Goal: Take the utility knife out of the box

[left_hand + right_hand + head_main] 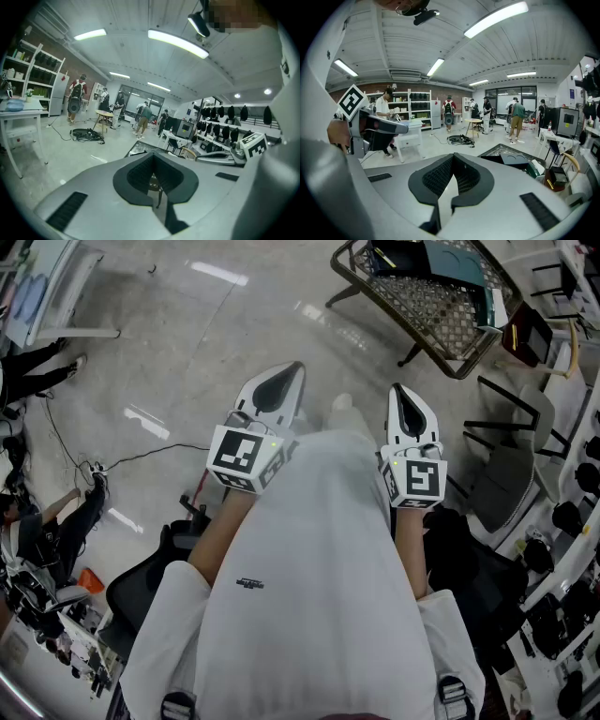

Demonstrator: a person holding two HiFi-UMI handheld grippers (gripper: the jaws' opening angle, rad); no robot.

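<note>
No utility knife shows in any view, and I cannot pick out the box for certain. Both grippers are held close against the person's white shirt (309,577) and point out over the floor. In the head view the left gripper (296,367) and the right gripper (395,390) are both shut with nothing between their jaws. The left gripper view shows its jaws (154,163) pressed together, and the right gripper view shows the same (451,164). Each gripper appears at the edge of the other's view.
A low wire-mesh table (434,320) holding dark flat items stands ahead to the right, and shows again as the mesh table (506,154). Chairs (511,479) and dark gear line the right side. Cables (103,470) lie on the floor at left. Several people stand far off.
</note>
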